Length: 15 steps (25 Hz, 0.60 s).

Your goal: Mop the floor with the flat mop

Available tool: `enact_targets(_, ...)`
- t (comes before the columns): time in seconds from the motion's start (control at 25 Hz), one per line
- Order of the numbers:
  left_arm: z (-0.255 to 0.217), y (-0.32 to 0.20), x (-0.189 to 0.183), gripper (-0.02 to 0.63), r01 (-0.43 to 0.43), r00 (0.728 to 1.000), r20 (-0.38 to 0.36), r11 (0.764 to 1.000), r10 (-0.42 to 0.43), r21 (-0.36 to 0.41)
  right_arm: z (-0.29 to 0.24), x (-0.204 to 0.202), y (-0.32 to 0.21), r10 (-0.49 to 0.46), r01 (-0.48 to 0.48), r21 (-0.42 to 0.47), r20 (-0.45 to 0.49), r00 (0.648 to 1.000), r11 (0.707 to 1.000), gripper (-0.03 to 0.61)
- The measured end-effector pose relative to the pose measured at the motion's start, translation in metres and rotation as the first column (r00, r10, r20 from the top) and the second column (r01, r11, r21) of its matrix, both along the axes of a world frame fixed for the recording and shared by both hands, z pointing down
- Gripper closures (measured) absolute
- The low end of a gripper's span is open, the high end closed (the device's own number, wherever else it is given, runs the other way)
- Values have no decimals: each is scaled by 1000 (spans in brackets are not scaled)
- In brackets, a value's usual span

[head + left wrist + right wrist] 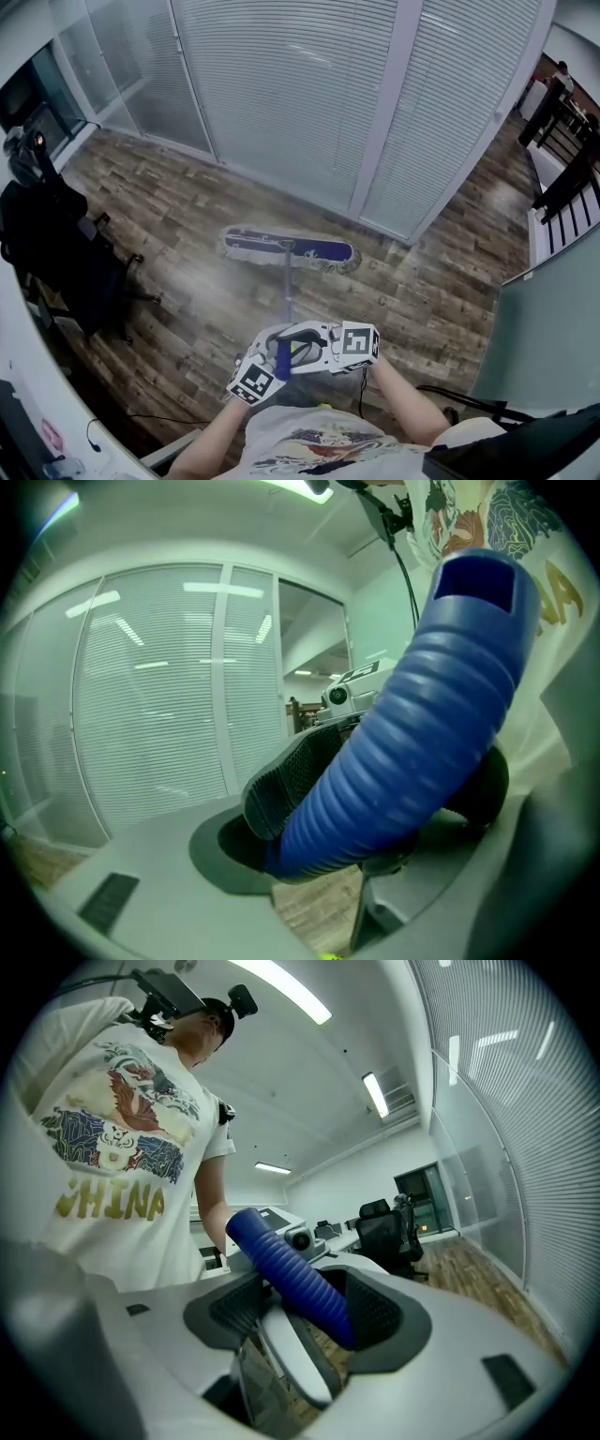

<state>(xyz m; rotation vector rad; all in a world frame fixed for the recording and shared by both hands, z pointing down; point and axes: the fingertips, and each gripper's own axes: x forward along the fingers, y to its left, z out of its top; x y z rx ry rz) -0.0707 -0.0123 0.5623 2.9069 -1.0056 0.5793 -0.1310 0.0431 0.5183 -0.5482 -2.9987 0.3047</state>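
Both forearms reach forward from the torso, and the left gripper (270,367) and right gripper (302,352) meet on the mop's blue grip (281,359). Each pair of jaws is clamped on that grip. A white piece (292,1358) is wedged beside it between the right jaws and is hard to identify. The mop head (289,249) lies flat on the floor (169,216), well ahead of the fingers. The pole (287,295) shows faintly, and the grip's end is cut off behind the grippers.

The person's left forearm (212,435) and right forearm (405,401) reach up from the bottom of the head view. The left gripper (272,367) and right gripper (304,350) sit side by side just below the middle. Each gripper's jaws squeeze the blue mop handle (282,359).
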Motion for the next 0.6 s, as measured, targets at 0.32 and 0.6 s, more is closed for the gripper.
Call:
enact_targets(0.32,31,-154,-55,426,-66,994,88,998,66,-7,24,-56,-158,65,-64,24,-74,995,998,313)
enact_targets(0.6,22,-223,-83,428,-93,992,86,996,93,-6,18,-84,-229,108,-108,5,-47,993,994,313)
